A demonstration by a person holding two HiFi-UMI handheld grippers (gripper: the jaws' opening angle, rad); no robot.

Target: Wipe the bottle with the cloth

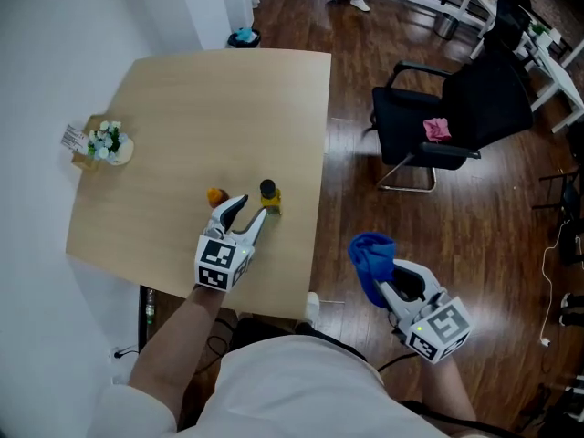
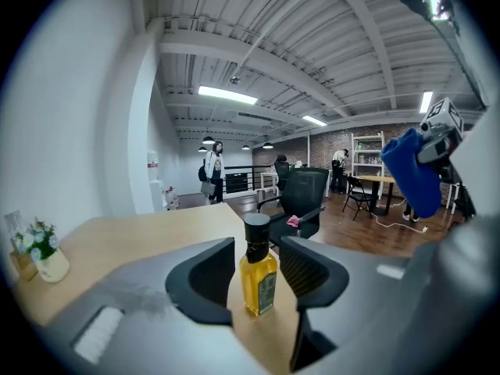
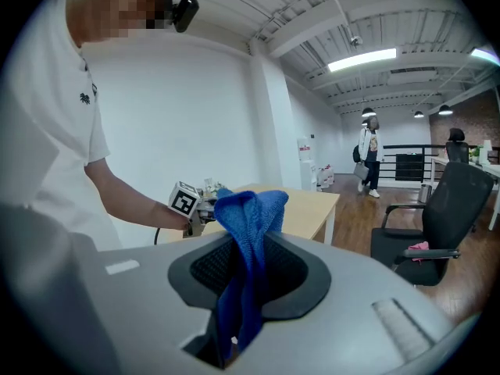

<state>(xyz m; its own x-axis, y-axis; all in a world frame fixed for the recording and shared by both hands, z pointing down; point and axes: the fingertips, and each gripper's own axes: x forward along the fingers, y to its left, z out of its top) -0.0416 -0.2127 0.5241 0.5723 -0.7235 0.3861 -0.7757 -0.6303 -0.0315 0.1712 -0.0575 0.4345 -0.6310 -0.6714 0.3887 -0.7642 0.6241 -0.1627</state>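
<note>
Holds left tool (image 1: 251,210) with jaws apart, nothing gripped, aimed at bottle (image 1: 269,197). Finds bottle upright on tabletop (image 1: 201,108) near its right edge, just ahead of the tips, in line with the gap, long axis vertical. Clamps blue cloth (image 1: 370,255) in right tool (image 1: 391,286), off the tabletop, well apart to bottle's right. Left tool nearer by far. Bottle: small, clear, yellow liquid, black cap, label; probably hard and slick. Cloth: soft terry, limp, bunched.

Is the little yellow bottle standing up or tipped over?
Standing up. The bottle rests on its base on the table, black cap on top, just ahead of the open left tongs.
</note>
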